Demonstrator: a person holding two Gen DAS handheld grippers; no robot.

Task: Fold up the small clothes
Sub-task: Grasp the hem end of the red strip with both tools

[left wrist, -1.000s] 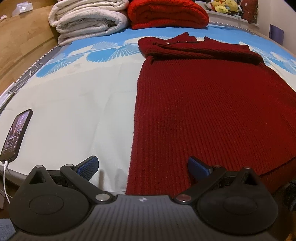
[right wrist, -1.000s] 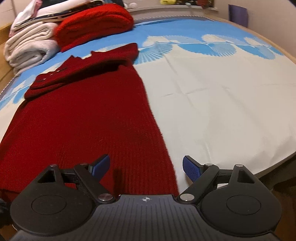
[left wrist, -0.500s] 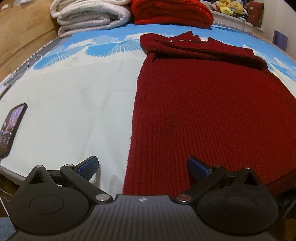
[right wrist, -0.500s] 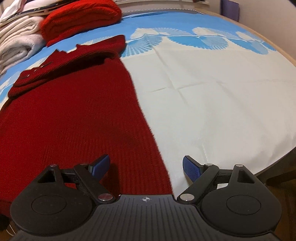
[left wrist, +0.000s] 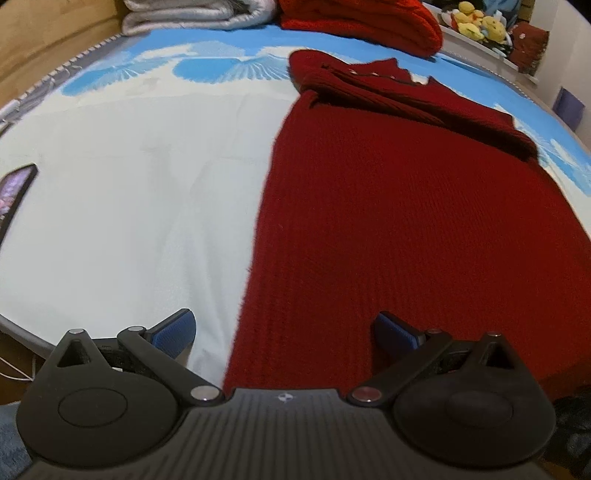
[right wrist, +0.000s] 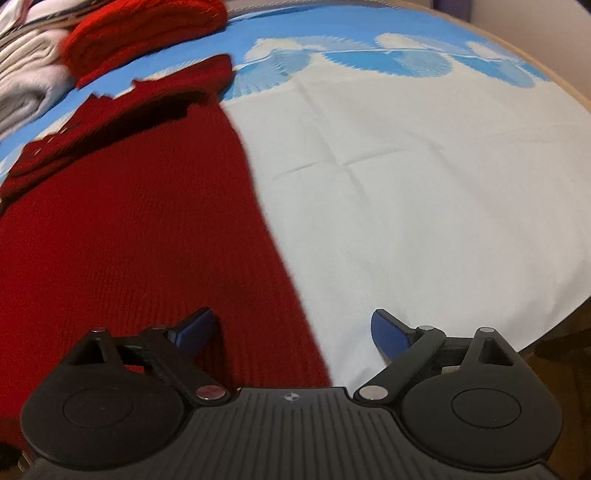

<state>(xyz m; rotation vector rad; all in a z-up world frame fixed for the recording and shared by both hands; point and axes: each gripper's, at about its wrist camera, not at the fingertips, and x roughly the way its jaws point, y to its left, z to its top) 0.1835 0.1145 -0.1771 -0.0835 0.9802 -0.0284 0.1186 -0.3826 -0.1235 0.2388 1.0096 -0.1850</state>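
A dark red knitted sweater [left wrist: 406, 221] lies flat on the bed, collar and folded sleeves at the far end. My left gripper [left wrist: 284, 325] is open and hangs low over the sweater's near left corner. Its left pad is over the sheet, its right pad over the knit. In the right wrist view the same sweater [right wrist: 129, 240] fills the left half. My right gripper [right wrist: 291, 325] straddles the sweater's near right edge, and its jaws are opening. The knit edge lies between the pads, and neither pad presses on it.
The white and blue bedsheet [left wrist: 129, 184] covers the bed. Folded pale blankets [left wrist: 199, 14] and a bright red folded knit [left wrist: 362, 22] sit at the head. A phone [left wrist: 14, 192] lies at the bed's left edge. Plush toys [left wrist: 476, 22] line a far shelf.
Both grippers have come lower and closer to the sweater's near hem. The left view has rolled, tilting the scene. The right jaws stand slightly wider.
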